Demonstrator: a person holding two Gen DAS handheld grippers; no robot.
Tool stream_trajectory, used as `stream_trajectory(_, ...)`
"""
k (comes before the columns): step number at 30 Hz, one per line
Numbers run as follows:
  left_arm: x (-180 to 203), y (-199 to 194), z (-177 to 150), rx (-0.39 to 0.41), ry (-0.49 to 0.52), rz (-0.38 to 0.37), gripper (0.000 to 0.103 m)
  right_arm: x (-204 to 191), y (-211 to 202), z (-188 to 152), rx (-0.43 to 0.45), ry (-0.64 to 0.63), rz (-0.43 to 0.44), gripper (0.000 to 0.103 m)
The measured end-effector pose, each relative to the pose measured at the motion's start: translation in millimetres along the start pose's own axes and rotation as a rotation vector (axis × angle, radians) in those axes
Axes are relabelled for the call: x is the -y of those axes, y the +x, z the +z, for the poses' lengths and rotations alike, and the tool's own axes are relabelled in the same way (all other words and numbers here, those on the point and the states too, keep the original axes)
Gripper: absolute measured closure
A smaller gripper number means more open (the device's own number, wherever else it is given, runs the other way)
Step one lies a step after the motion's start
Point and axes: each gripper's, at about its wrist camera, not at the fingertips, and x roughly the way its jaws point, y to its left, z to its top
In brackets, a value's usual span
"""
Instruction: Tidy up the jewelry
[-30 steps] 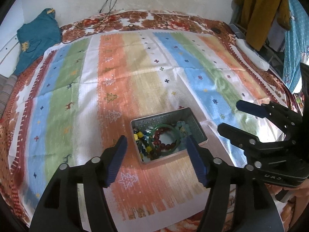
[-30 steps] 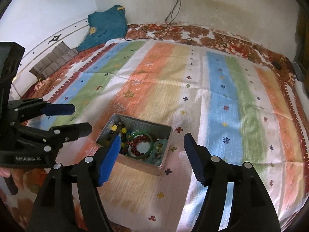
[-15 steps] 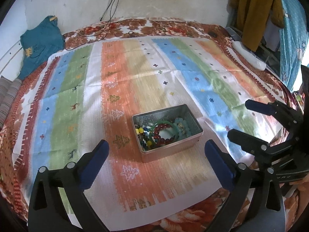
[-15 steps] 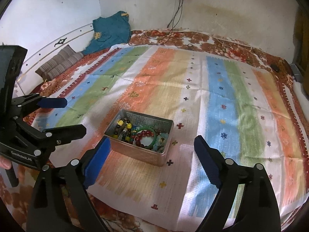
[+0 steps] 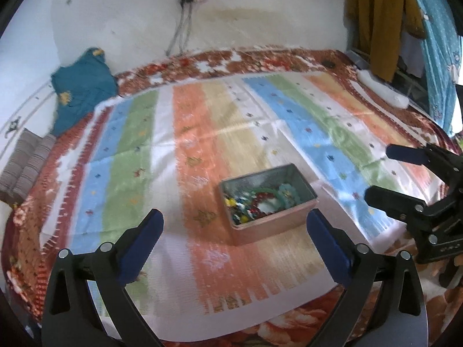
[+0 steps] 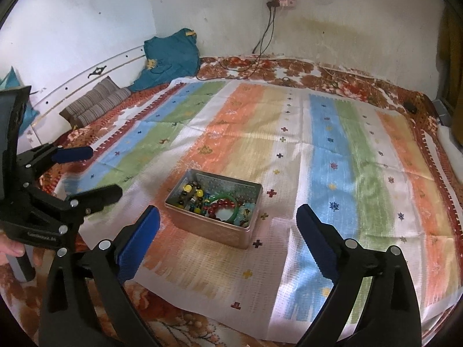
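A grey metal tin (image 5: 276,225) (image 6: 208,227) stands on a striped cloth and holds jewelry: a green bangle (image 6: 230,212), a dark red bead bracelet (image 6: 221,204), pale teal pieces (image 5: 288,192) and mixed coloured beads (image 6: 192,193). My left gripper (image 5: 234,231) is open and empty, raised above and in front of the tin; it also shows at the left of the right wrist view (image 6: 91,172). My right gripper (image 6: 228,225) is open and empty, raised in front of the tin; it also shows at the right of the left wrist view (image 5: 387,173).
The striped cloth (image 6: 332,150) covers a floral bedspread (image 6: 260,69). A teal garment (image 6: 170,57) and striped cushions (image 6: 95,104) lie at the far left by the wall. Cables hang from a wall socket (image 6: 282,1). Clothes (image 5: 379,20) hang at the far right.
Both grippers have opened wider and pulled back and up from the tin. The tin and its jewelry have not moved.
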Motion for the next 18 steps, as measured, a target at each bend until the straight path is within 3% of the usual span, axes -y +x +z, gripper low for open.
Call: stream_trajectory(18, 2.6, -10.3, -8.4, 0.046, -0.018, 0.034, 0.006, -5.5, -10.3, -4.6, 0.022, -0.008, 0.009, 0.007)
